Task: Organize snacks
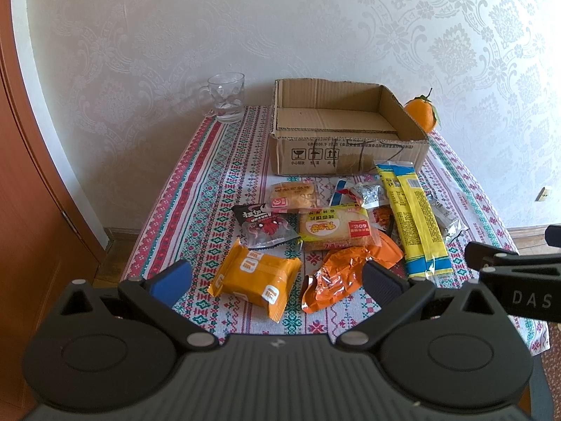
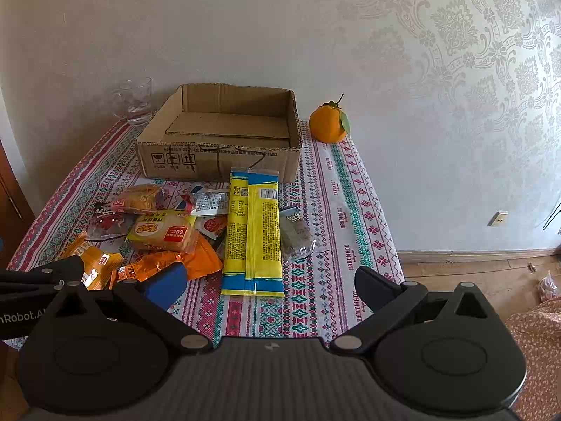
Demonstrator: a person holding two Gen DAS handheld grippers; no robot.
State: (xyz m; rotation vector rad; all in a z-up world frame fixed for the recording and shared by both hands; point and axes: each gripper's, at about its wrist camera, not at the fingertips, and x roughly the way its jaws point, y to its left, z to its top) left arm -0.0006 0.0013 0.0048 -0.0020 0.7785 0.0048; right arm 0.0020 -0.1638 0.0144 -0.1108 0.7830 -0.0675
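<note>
Several snack packets [image 1: 333, 231] crowd before cardboard box [image 1: 343, 129], beside mug [image 1: 226, 96].

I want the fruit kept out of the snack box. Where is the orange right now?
The orange stands on the tablecloth at the table's far right corner by the wall, just right of the cardboard box, outside it.

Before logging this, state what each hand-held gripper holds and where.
Nothing. The left hand-held gripper and right hand-held gripper are both open above the snacks.
</note>
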